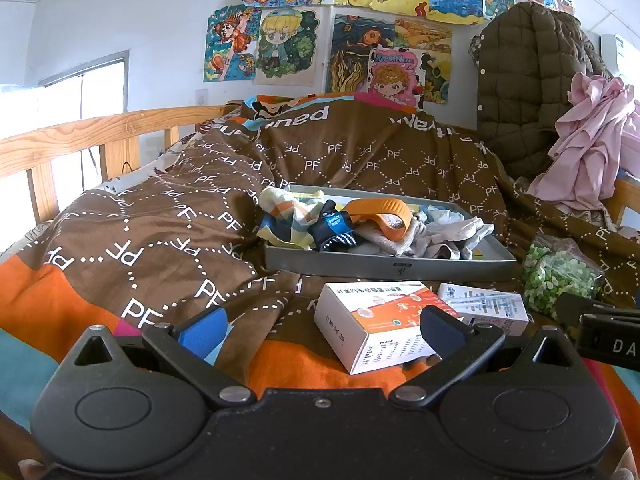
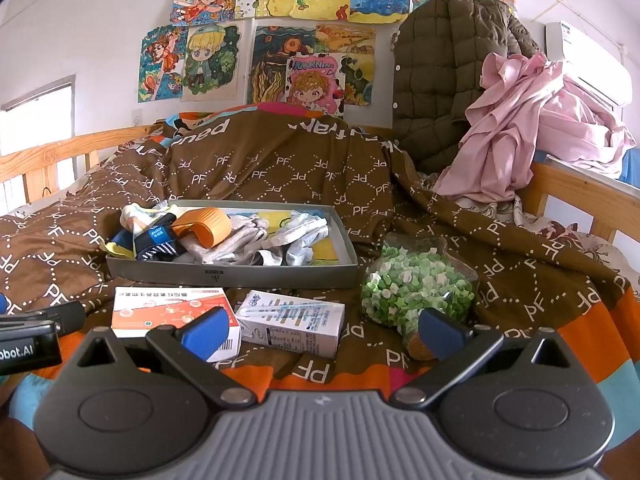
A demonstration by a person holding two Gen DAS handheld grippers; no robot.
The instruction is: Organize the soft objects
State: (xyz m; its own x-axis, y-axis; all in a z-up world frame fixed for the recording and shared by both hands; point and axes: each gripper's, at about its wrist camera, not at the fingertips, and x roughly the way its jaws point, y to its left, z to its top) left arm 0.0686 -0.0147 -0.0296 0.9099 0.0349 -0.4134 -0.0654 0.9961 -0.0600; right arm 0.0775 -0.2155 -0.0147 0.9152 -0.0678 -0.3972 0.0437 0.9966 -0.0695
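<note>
A grey tray lies on the brown bedspread and holds soft items: a patterned cloth, a dark blue-black sock, grey and white socks and an orange curved piece. My left gripper is open and empty, low over the bedspread in front of the tray. My right gripper is open and empty, in front of the tray's right part.
An orange-white box and a white box lie before the tray. A jar of green paper stars lies to the right. A quilted jacket and pink cloth hang at the right rail.
</note>
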